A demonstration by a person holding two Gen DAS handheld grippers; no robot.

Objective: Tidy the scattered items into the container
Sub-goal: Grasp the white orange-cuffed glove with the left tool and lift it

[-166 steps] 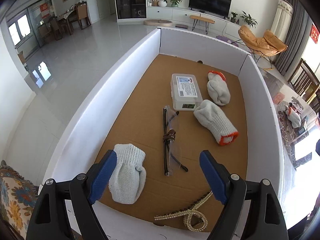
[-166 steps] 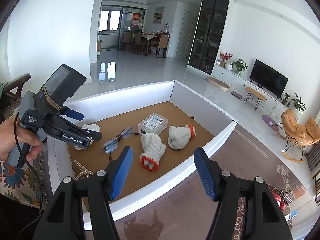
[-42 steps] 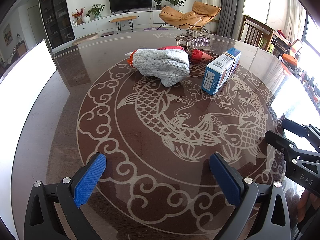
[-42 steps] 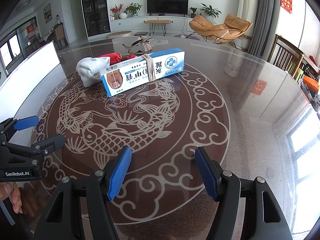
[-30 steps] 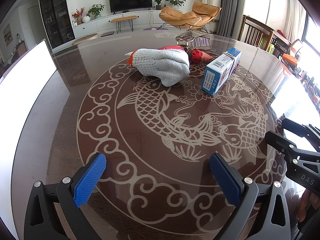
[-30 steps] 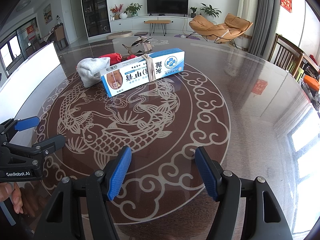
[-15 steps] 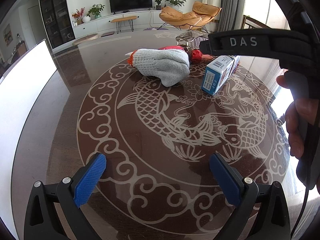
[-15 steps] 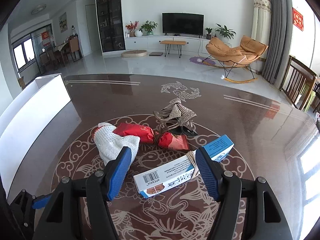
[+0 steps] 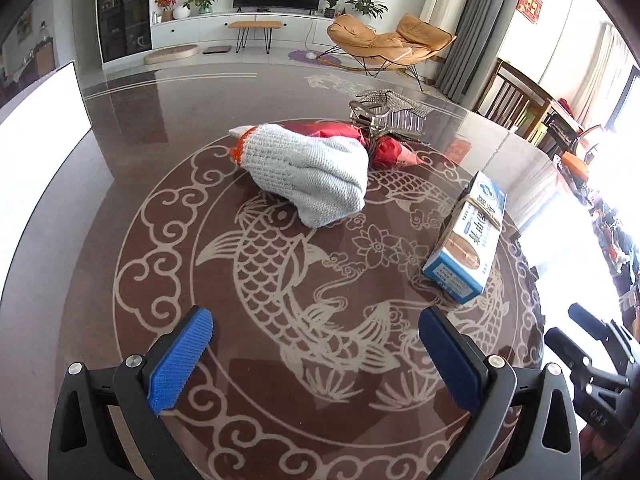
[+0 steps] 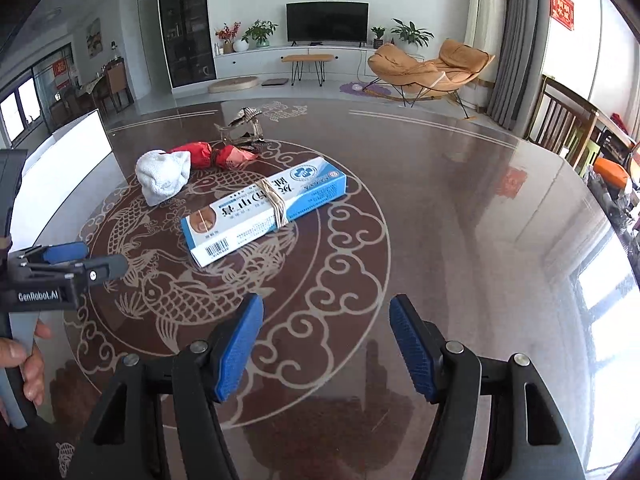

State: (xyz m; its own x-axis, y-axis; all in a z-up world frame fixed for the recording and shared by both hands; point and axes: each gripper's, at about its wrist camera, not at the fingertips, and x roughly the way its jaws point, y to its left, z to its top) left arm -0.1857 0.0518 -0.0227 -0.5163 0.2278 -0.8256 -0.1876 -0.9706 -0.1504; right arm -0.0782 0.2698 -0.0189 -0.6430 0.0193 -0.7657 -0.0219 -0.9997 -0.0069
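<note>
On the dark round table with a carp pattern lie a grey knit glove with an orange cuff (image 9: 308, 174), a red wrapped packet (image 9: 384, 146), a metal clip with patterned fabric (image 9: 384, 114) and a blue-and-white box bound with a rubber band (image 9: 466, 240). The right wrist view shows the same glove (image 10: 162, 176), packet (image 10: 212, 154), clip (image 10: 242, 128) and box (image 10: 264, 208). My left gripper (image 9: 316, 350) is open and empty, short of the glove. My right gripper (image 10: 326, 344) is open and empty, short of the box. The white container wall (image 9: 36, 120) stands at the left.
The container wall also shows at the left of the right wrist view (image 10: 60, 160). Wooden chairs (image 10: 560, 120) stand at the table's right side. The left gripper body and hand (image 10: 44, 280) sit low at the left in the right wrist view.
Both grippers left the container and came over the table. In the last half second the right gripper dropped back low at the right, and the left one moved closer to the glove.
</note>
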